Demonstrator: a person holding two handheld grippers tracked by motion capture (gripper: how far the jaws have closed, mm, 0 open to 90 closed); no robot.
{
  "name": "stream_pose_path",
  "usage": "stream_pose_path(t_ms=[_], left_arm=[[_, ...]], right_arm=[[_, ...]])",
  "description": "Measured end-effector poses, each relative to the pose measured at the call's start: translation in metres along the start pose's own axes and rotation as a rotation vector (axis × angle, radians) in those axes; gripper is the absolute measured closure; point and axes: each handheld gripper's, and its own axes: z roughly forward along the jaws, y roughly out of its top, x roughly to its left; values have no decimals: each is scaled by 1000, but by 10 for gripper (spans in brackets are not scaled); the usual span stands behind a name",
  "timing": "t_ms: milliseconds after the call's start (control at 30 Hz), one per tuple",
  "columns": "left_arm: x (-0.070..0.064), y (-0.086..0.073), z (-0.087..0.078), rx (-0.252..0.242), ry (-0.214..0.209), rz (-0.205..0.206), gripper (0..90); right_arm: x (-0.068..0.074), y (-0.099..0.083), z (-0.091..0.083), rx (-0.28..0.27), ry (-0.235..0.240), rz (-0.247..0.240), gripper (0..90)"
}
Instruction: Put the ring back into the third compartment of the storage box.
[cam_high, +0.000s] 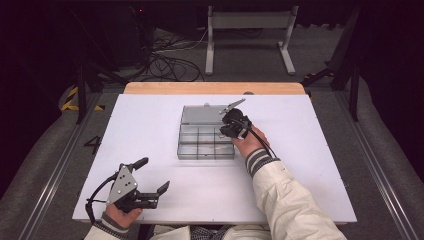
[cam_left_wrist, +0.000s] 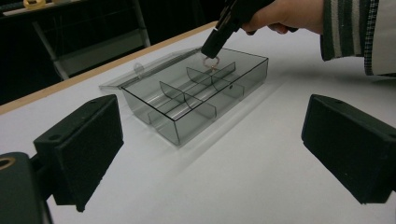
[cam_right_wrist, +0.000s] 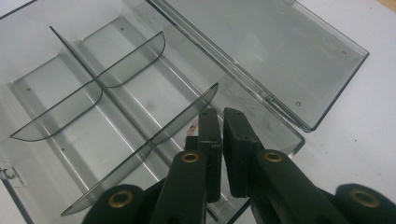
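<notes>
Just beneath the tips of the right claw, a small ring-like object, pale gold in the left gripper view, hangs over a far compartment of the clear smoke-grey organiser box. The jaws stand nearly together with only a thin slit between them; they seem to pinch the ring, though the right gripper view shows just a sliver of something pale at the tips, so I cannot tell the hold for certain. Behind that claw the box's lid lies flat, hinged open on the white desk.

The ring looks light, hard and thin, so it would likely slip or swing if gripped loosely; a pinch across its band, not its opening, seems safest. The box looks like stiff, thin, slick plastic with curved dividers, light enough to slide if nudged, so pressing down on a wall should be avoided.

The left claw rests low on the desk, well apart from the box, jaws spread wide and holding nothing.
</notes>
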Motion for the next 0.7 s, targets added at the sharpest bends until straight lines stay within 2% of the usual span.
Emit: stream_pose_path(t_ms=[500, 700], left_arm=[[-1, 0, 0, 3, -4, 0, 59], [-1, 0, 0, 2, -5, 1, 59]], right_arm=[[3, -1, 9, 38, 36, 4, 864], [3, -1, 12, 42, 26, 7, 863]])
